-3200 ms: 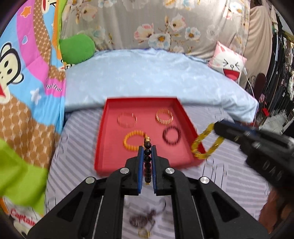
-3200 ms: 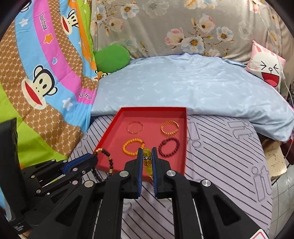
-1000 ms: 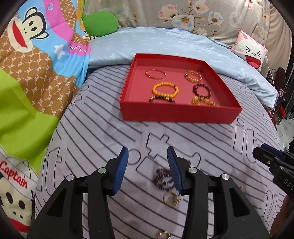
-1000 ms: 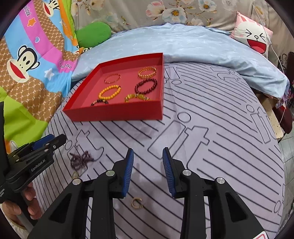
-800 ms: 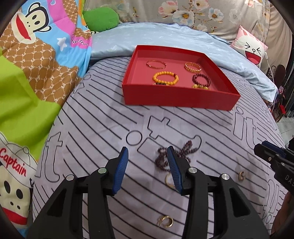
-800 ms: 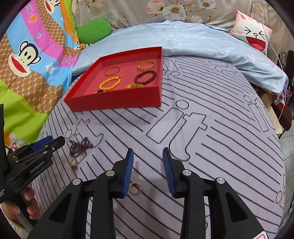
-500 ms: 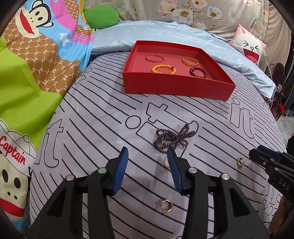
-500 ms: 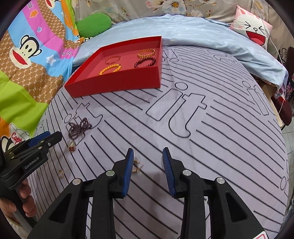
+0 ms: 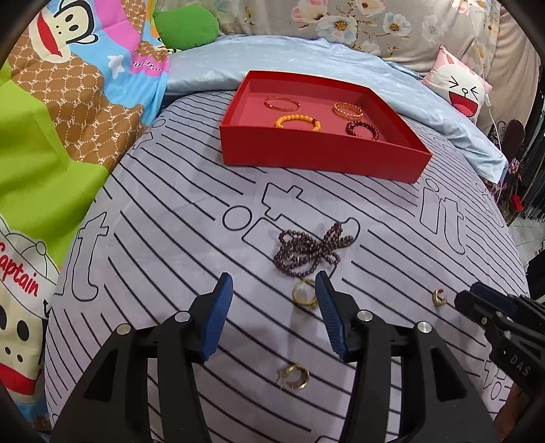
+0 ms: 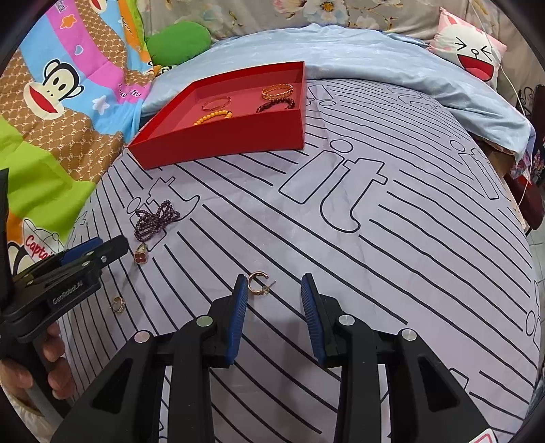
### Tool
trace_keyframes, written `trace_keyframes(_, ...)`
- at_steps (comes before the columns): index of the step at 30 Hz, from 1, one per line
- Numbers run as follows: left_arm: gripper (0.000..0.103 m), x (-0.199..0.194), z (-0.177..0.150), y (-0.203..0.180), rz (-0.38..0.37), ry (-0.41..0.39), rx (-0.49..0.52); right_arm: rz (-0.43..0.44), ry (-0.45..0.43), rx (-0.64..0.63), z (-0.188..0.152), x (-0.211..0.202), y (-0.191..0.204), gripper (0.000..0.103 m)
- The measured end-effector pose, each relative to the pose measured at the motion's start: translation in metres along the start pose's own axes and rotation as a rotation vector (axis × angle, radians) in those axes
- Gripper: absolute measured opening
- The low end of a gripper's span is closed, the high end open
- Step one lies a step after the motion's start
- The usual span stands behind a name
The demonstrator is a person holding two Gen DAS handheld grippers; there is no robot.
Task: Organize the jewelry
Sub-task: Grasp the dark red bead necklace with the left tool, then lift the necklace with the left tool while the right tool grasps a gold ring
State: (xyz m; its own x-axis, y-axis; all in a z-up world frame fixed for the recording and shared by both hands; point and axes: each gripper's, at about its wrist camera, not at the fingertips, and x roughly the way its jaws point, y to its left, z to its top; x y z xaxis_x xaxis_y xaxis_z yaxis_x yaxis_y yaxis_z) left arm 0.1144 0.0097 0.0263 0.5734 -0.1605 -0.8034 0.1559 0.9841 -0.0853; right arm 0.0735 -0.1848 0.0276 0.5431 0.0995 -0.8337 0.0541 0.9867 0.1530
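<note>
Over the striped bedspread (image 9: 170,238), the left gripper (image 9: 274,288) hangs with jaws opening, nothing pinched; a gold ring (image 9: 303,293) lies just inside its right pad, the beaded necklace (image 9: 311,248) beyond, the red tray (image 9: 316,158) farther back. Rightward, the right gripper (image 10: 272,284) is spread and empty beside a hoop earring (image 10: 258,283).

A lilac bedsheet (image 9: 163,245) with black stripes and outlined letters covers the bed, with a pale blue quilt (image 9: 306,58) bunched along its far edge. A cartoon-monkey blanket (image 10: 58,88) lies at the left beside a green cushion (image 9: 185,29); a pink laughing-face pillow (image 10: 473,51) leans on floral fabric (image 9: 374,20).
</note>
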Motion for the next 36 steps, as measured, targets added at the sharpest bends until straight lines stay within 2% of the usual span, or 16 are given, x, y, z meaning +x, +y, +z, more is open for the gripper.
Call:
trace_keyframes(9, 0.046, 0.021, 0.016, -0.003, -0.042, 0.016, -0.016, 0.005, 0.003, 0.002, 0.002, 0.002, 0.001, 0.033)
trace_keyframes(14, 0.023, 0.034, 0.017, -0.011, -0.086, 0.048, -0.009, 0.003, 0.008, 0.009, 0.003, 0.004, -0.002, 0.033)
trace_keyframes(16, 0.008, 0.035, 0.015, -0.013, -0.09, 0.052, 0.007, 0.0, 0.011, 0.011, 0.003, 0.005, -0.003, 0.033)
trace_keyframes(18, 0.004, 0.033, 0.013, -0.013, -0.103, 0.051, 0.007, -0.002, 0.012, 0.013, 0.001, 0.005, -0.005, 0.033)
trace_keyframes(29, 0.003, 0.0, 0.0, 0.002, -0.123, 0.019, -0.016, 0.004, 0.009, 0.006, -0.006, 0.001, -0.003, 0.033)
trace_keyframes(36, 0.003, -0.03, 0.0, 0.009, -0.146, -0.032, -0.032, 0.014, 0.007, 0.003, -0.01, -0.003, -0.001, 0.033)
